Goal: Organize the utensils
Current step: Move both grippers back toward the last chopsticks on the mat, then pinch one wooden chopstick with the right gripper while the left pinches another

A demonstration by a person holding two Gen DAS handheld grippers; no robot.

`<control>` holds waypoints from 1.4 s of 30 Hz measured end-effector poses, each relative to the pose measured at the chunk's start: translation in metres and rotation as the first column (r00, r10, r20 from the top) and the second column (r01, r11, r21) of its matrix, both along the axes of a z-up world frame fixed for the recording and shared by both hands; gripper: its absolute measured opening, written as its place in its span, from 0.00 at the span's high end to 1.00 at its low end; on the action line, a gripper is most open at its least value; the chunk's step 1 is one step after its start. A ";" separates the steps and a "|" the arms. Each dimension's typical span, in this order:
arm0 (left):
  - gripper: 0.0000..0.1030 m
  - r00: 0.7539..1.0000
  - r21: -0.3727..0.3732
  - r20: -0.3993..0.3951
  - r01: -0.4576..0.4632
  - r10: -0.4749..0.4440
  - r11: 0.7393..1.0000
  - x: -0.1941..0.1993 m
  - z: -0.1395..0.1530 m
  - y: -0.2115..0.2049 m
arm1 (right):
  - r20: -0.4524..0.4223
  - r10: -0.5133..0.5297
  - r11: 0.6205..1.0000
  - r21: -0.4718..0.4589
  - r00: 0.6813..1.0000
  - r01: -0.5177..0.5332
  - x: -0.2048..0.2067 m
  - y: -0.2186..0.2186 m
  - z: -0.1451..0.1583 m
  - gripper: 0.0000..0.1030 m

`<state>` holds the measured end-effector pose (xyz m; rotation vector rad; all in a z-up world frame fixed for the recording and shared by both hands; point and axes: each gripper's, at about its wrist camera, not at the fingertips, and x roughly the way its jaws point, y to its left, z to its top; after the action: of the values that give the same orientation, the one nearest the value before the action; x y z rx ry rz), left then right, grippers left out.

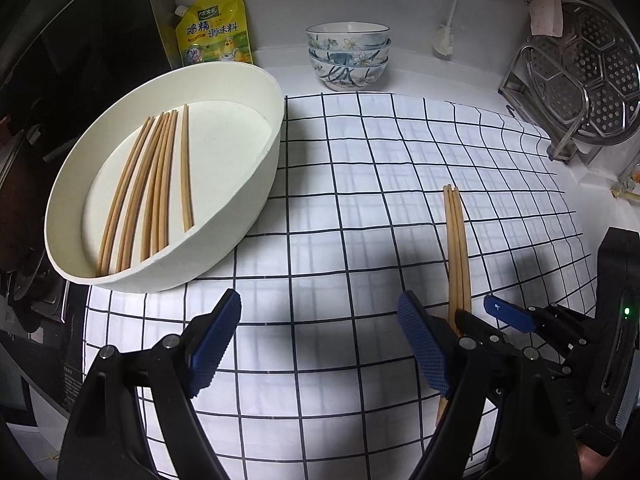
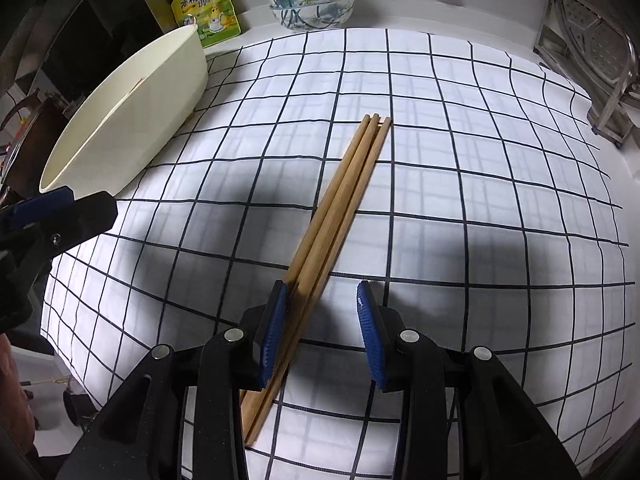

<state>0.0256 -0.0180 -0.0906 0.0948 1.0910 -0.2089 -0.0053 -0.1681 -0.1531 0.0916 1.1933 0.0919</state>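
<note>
left wrist view: left gripper (image 1: 320,328) hovers low over the checked cloth (image 1: 360,168), fingers wide apart, nothing between them. white oval tub (image 1: 256,184) sits on the cloth's far left corner, holding a batch of wooden chopsticks (image 1: 152,188) lying roughly parallel, long axis running near-to-far along the tub floor. three loose chopsticks (image 1: 456,248) lie bundled side by side on the cloth toward its right side, long axis near-to-far, tips pointing toward the far edge. right gripper (image 1: 472,312) sits at their near end. right wrist view: right gripper (image 2: 322,332) has fingers apart, straddling the near part of the three loose chopsticks (image 2: 340,200); left pad (image 2: 274,332) is touching or just beside the bundle, right pad (image 2: 370,332) is apart from it, not clamped. bundle runs diagonally here, far ends tilted right. left gripper (image 2: 44,204) shows at left edge, near the tub (image 2: 132,120). past the cloth's far edge on the white worktop (image 1: 420,76): yellow seasoning pouch (image 1: 214,28) against the wall, stack of floral bowls (image 1: 348,54), metal rack with a perforated steamer plate (image 1: 592,76) at far right. dark stove area at left, dim kitchen.
</note>
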 end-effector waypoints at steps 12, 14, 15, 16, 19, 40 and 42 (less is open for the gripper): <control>0.23 0.995 -0.015 -0.017 0.100 -0.101 0.995 0.000 -0.017 -0.033 | -0.001 -0.089 0.996 -0.004 0.996 0.089 -0.012 -0.037 0.001 0.66; 0.23 0.993 -0.015 -0.022 0.117 -0.118 0.993 0.000 -0.021 -0.039 | 0.001 -0.105 0.994 -0.004 0.994 0.105 -0.014 -0.043 0.001 0.66; 0.23 0.992 -0.016 -0.021 0.124 -0.125 0.992 0.000 -0.023 -0.042 | 0.002 -0.113 0.994 -0.006 0.994 0.113 -0.015 -0.046 0.002 0.66; 0.23 0.990 -0.016 -0.021 0.136 -0.137 0.991 0.000 -0.025 -0.046 | 0.002 -0.118 0.993 -0.006 0.993 0.118 -0.016 -0.049 0.002 0.66; 0.23 0.987 -0.034 -0.036 0.155 -0.157 0.987 0.000 -0.032 -0.054 | 0.005 -0.137 0.991 -0.010 0.991 0.137 -0.019 -0.055 0.002 0.66; 0.23 0.984 0.004 -0.075 0.163 -0.162 0.987 0.005 -0.061 -0.079 | 0.018 -0.198 0.980 -0.032 0.980 0.198 -0.040 -0.086 0.004 0.66; 0.23 0.984 0.014 -0.077 0.165 -0.164 0.986 0.004 -0.063 -0.080 | 0.018 -0.198 0.980 -0.033 0.980 0.198 -0.042 -0.086 0.004 0.66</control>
<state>0.0300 -0.0982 -0.1541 0.1968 1.1612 -0.3523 -0.0470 -0.2542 -0.1495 0.1788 1.1642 -0.1030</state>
